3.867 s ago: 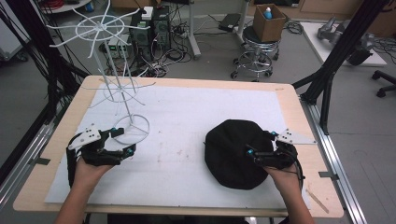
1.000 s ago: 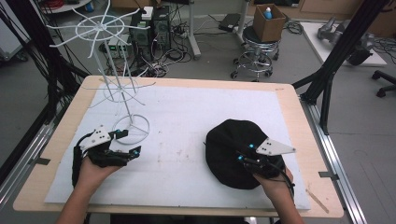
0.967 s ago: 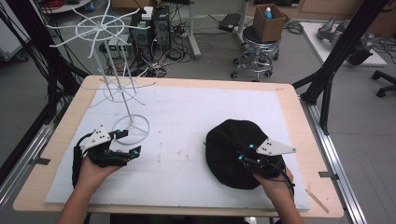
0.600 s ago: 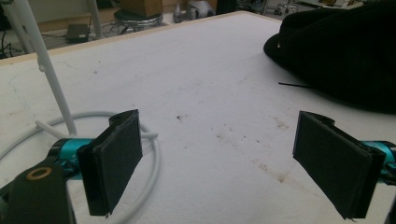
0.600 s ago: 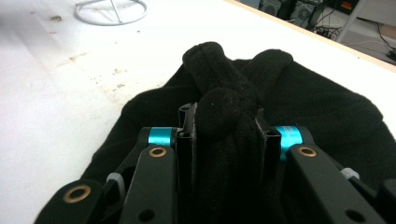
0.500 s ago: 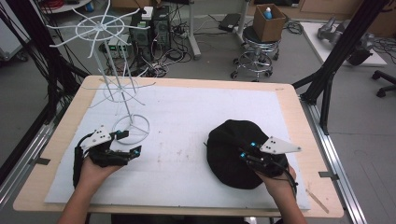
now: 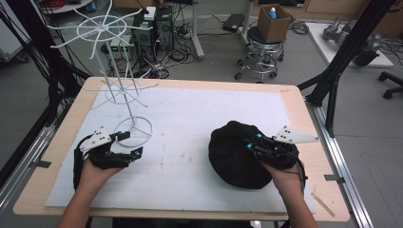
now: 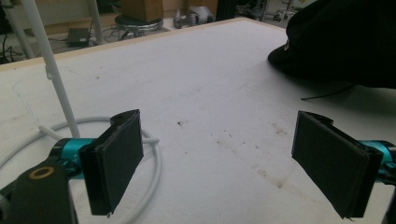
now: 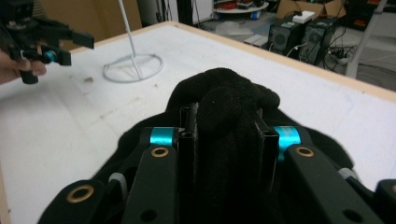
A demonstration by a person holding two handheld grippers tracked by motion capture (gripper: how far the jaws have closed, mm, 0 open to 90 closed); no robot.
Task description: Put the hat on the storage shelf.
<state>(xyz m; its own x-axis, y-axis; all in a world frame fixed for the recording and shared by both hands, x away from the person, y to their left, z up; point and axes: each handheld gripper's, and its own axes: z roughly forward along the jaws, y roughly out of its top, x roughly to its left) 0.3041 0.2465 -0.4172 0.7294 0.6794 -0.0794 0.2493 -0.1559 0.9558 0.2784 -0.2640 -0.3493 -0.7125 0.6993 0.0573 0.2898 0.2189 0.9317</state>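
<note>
While the right gripper (image 9: 226, 135) pinches the black hat (image 9: 233, 100), the left gripper (image 8: 229, 163) gapes.

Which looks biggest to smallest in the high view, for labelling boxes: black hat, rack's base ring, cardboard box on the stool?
1. black hat
2. and 3. base ring and cardboard box: alike; the box sits farther away, so unranked.

White wire stand (image 7: 119, 90) blocks table's (image 7: 294, 102) far-left; middle open between stand and black hat (image 7: 235, 154).
</note>
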